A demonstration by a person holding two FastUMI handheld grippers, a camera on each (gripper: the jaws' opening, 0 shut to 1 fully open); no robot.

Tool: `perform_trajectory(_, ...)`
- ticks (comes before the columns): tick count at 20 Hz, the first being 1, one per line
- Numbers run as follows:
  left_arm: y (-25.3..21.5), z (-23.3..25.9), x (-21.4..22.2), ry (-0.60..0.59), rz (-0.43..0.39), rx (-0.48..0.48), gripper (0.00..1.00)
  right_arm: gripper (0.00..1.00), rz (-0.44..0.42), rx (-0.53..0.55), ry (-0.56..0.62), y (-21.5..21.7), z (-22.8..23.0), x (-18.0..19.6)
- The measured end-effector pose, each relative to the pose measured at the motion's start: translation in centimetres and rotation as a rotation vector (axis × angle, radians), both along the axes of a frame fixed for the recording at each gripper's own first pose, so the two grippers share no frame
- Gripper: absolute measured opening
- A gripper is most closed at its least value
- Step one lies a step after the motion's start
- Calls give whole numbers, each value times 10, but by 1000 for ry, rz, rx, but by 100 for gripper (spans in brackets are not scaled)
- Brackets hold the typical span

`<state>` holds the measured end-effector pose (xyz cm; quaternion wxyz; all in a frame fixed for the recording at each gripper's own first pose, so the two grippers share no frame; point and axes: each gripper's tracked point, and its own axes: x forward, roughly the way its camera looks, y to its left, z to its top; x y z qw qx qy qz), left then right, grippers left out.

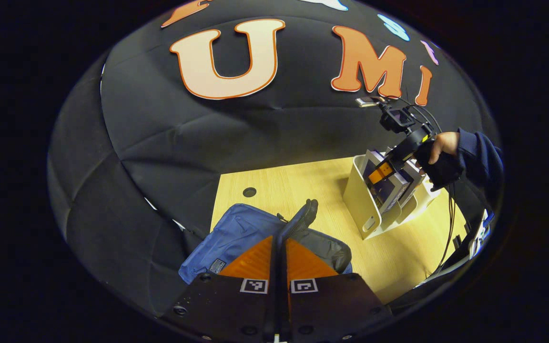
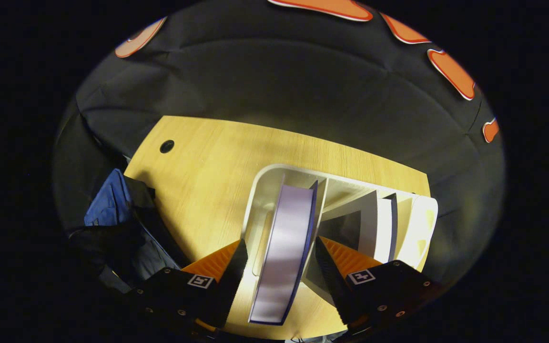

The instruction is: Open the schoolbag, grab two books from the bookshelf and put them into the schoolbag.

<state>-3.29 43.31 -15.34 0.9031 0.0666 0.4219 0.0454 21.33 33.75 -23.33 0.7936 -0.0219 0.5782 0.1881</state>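
The right tongs (image 2: 279,259) are spread wide with one finger on each side of a book (image 2: 284,247), but they are not pinching it yet. That book stands on its edge in the white bookshelf (image 2: 260,190) on the wooden tabletop (image 2: 208,162). A book is stiff and flat, and it looks a bit heavy, so it should not bend when squeezed. Its cover may be smooth and slippery, so a good place to hold it is across the top edge, near the middle, so it does not swing or slide out. The left tongs (image 1: 278,238) are squeezed tight on the dark strap (image 1: 298,221) of the blue schoolbag (image 1: 236,233), which is soft and floppy and lies on the tabletop beside the bookshelf. I think holding the strap keeps the bag from sagging. I count one schoolbag, one bookshelf and two tongs. In the right gripper view I can see two books for sure, one near and one farther along the bookshelf (image 2: 385,224). There may be more, but I cannot tell.
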Motion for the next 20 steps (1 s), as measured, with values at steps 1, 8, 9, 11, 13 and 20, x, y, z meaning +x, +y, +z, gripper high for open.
perform_trajectory(1, 0, -1, 1, 0, 0, -5, 3, 82, 6, -6, 32, 3, -6, -2)
perform_trajectory(8, -1, -7, 0, -3, 11, -31, 4, 47, 27, -94, 128, 8, -37, -13)
perform_trajectory(9, -1, -8, -1, 1, 10, -35, 4, 41, 21, -82, 151, 9, -36, -16)
perform_trajectory(11, -4, -9, -1, 4, 11, -39, 4, 38, -4, -45, 178, 11, -29, -21)
perform_trajectory(13, -5, -10, -3, 5, 12, -38, 4, 50, 5, -54, 135, 0, -21, -16)
perform_trajectory(20, -9, -13, -6, 12, 9, -31, 4, 50, 12, 63, 69, -28, 30, -30)
